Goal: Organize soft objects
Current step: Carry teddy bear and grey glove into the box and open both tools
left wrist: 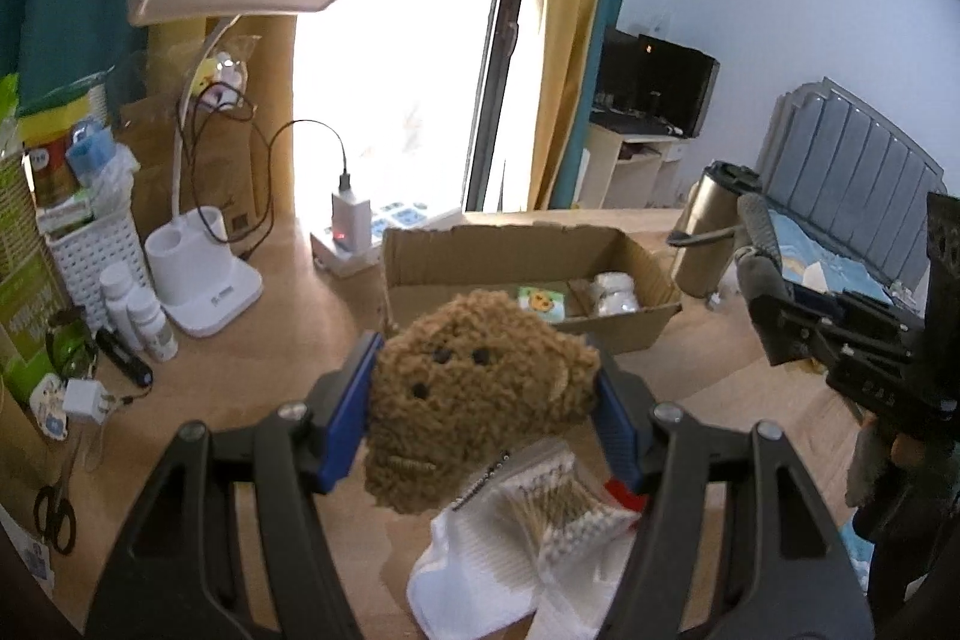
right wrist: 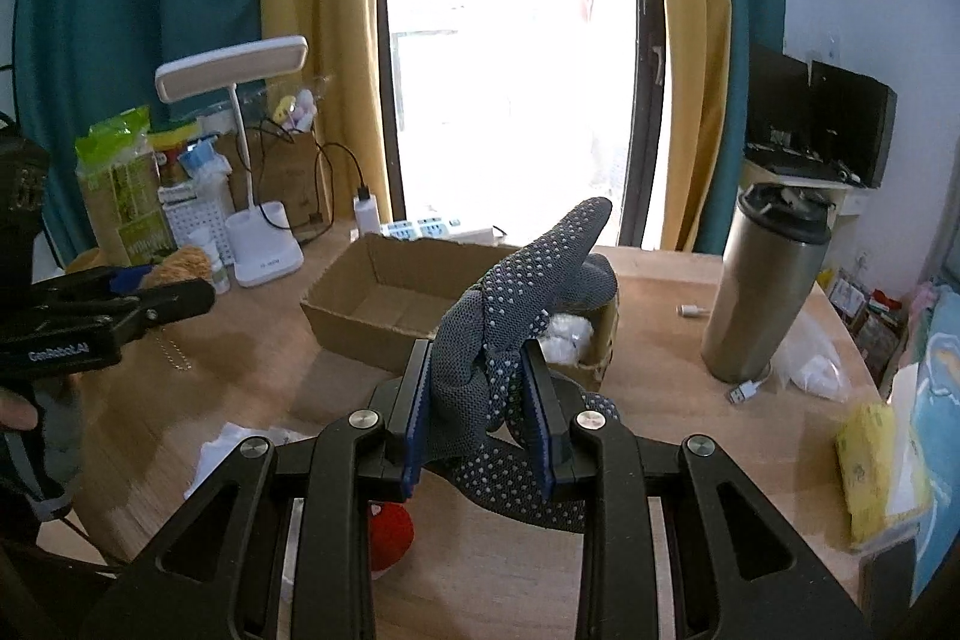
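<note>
My left gripper [left wrist: 483, 400] is shut on a brown plush bear [left wrist: 474, 388], lifted above the wooden table; a bead chain hangs from the bear. White socks [left wrist: 522, 538] lie on the table under it. My right gripper [right wrist: 480, 400] is shut on a grey dotted glove [right wrist: 516, 310], whose fingers stick up in front of the box. The open cardboard box [left wrist: 528, 274] [right wrist: 384, 304] stands just beyond both grippers and holds a small green packet [left wrist: 543, 303] and a white bundle [left wrist: 612, 295]. The right gripper also shows at the right edge of the left wrist view.
A white desk lamp [left wrist: 204, 274] [right wrist: 264, 250], small bottles [left wrist: 141, 313], a white basket [left wrist: 96, 250] and scissors [left wrist: 54, 517] crowd the left. A steel tumbler [right wrist: 762, 280] stands right of the box. A yellow pack [right wrist: 876, 472] and a red ball [right wrist: 390, 532] lie near.
</note>
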`<state>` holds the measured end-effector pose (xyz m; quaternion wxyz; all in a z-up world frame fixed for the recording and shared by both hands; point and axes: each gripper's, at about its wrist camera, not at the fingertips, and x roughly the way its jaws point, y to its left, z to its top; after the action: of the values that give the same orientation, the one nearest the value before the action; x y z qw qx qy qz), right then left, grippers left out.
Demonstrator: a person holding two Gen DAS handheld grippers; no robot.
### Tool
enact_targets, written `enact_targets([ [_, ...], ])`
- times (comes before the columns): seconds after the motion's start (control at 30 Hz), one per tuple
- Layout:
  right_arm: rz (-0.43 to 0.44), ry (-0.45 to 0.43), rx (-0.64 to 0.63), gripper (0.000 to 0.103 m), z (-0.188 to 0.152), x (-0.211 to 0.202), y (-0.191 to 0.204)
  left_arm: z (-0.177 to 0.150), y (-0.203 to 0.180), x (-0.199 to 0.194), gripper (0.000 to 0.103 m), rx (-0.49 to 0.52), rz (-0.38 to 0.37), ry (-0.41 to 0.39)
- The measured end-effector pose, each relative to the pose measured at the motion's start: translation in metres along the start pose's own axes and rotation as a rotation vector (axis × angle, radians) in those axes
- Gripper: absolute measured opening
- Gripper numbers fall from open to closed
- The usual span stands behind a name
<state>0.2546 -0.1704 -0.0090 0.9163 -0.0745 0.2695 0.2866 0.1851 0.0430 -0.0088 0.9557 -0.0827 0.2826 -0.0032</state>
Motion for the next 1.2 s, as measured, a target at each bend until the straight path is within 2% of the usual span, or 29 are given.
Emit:
enact_targets([
  [0.4, 0.026, -0.027, 0.001, 0.030, 0.014, 0.002, -0.008, 0.015, -0.015, 0.012, 0.066, 0.027, -0.002, -0.026],
  [0.67, 0.032, -0.022, 0.012, 0.030, 0.016, 0.011, -0.015, 0.025, -0.028, 0.019, 0.066, 0.088, 0.009, -0.060],
  [1.2, 0.048, 0.017, 0.011, 0.030, 0.026, 0.049, -0.022, 0.039, -0.024, 0.063, 0.066, 0.092, -0.005, -0.056],
])
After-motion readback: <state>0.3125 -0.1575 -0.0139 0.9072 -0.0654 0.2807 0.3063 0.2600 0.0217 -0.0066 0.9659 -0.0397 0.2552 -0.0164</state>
